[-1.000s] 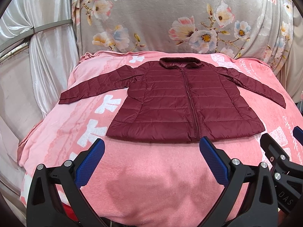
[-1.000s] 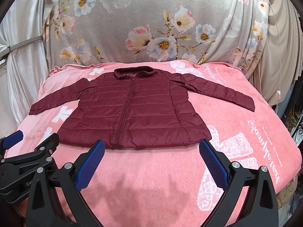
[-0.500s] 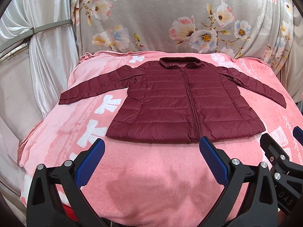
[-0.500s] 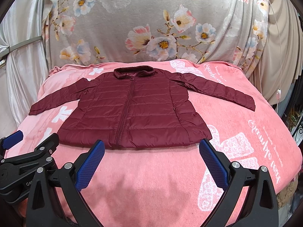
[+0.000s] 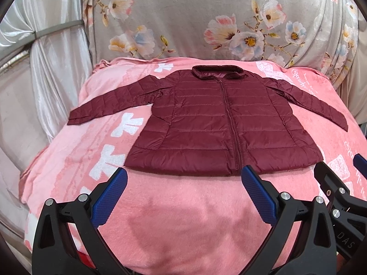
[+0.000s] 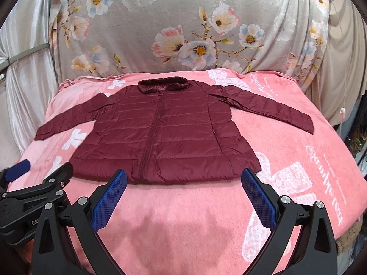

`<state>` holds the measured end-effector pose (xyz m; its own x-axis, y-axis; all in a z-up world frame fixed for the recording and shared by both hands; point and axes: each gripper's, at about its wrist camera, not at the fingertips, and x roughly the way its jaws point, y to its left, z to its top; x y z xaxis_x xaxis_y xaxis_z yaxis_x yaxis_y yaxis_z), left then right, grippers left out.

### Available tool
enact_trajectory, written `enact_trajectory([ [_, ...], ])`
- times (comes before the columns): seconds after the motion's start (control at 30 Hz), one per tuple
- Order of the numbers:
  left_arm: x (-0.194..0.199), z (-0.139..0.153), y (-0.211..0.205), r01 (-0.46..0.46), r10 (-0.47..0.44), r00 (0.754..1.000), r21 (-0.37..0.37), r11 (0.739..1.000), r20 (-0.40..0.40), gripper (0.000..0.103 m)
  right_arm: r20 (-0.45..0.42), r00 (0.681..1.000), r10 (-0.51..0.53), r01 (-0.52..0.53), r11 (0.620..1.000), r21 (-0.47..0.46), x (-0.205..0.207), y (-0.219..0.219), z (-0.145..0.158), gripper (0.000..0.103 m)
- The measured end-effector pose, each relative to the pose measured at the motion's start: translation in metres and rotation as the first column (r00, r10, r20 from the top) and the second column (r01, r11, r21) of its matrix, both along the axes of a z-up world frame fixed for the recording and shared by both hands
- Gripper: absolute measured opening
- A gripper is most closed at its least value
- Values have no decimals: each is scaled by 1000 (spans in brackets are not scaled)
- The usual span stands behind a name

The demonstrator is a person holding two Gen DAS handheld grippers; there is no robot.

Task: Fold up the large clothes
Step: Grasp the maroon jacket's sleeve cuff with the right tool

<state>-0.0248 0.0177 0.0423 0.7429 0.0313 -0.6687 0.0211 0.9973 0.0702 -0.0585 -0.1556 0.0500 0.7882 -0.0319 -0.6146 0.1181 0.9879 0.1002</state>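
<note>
A maroon quilted jacket lies flat and zipped on a pink blanket, collar away from me, both sleeves spread out to the sides. My left gripper hovers open just short of the hem, left of the zip. My right gripper is open too, near the hem's right half. Each one holds nothing. The right gripper shows at the right edge of the left wrist view; the left gripper shows at the left edge of the right wrist view.
A grey floral cloth hangs behind the blanket. Shiny white drapes stand at the left. Beige curtains and clutter are at the right. The blanket falls away at both sides.
</note>
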Motion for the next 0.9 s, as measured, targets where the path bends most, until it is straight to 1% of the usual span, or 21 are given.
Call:
enact_trajectory([
  [0.07,12,-1,2,-4,3,1000,-30,1000,-25,98,-6,1000,2,-1,998,60,11,-14,-2,98],
  [0.17,31,-3,6,-33,32,999,-33,999,-34,98,-33,999,-33,37,988,147,30,-44,-9,98],
  [0.23,44,-4,10,-43,41,998,-51,998,-44,98,-59,995,-82,91,978,187,45,-72,-17,98],
  [0.33,68,-9,18,-71,67,996,-69,995,-63,98,-102,979,-179,199,947,252,73,-127,-31,98],
  [0.4,81,-12,23,-90,84,994,-80,993,-72,98,-126,954,-271,296,912,283,91,-173,-43,98],
  [0.47,93,-15,28,-99,92,993,-94,991,-74,98,-146,925,-351,379,878,292,106,-215,-54,98],
  [0.53,109,-18,32,-108,101,992,-92,990,-73,98,-167,891,-422,454,834,315,122,-258,-66,98],
  [0.57,115,-19,34,-109,103,992,-88,990,-67,98,-170,879,-446,477,816,325,127,-275,-71,98],
  [0.63,126,-20,37,-121,116,991,-78,990,-58,98,-183,839,-513,542,760,358,140,-317,-83,98],
  [0.73,142,-21,43,-149,147,988,-61,987,-43,98,-190,797,-574,597,701,390,154,-358,-96,98],
  [0.8,151,-23,48,-174,172,984,-61,983,-35,98,-201,761,-616,640,664,388,164,-386,-107,95],
  [0.83,155,-24,52,-184,182,983,-67,981,-34,98,-213,744,-633,659,644,389,171,-401,-115,91],
  [0.87,160,-25,55,-196,194,980,-77,978,-34,98,-221,736,-640,667,633,392,174,-407,-120,87],
  [0.9,163,-26,58,-203,201,979,-83,976,-34,98,-235,724,-649,680,614,400,179,-417,-127,85],
])
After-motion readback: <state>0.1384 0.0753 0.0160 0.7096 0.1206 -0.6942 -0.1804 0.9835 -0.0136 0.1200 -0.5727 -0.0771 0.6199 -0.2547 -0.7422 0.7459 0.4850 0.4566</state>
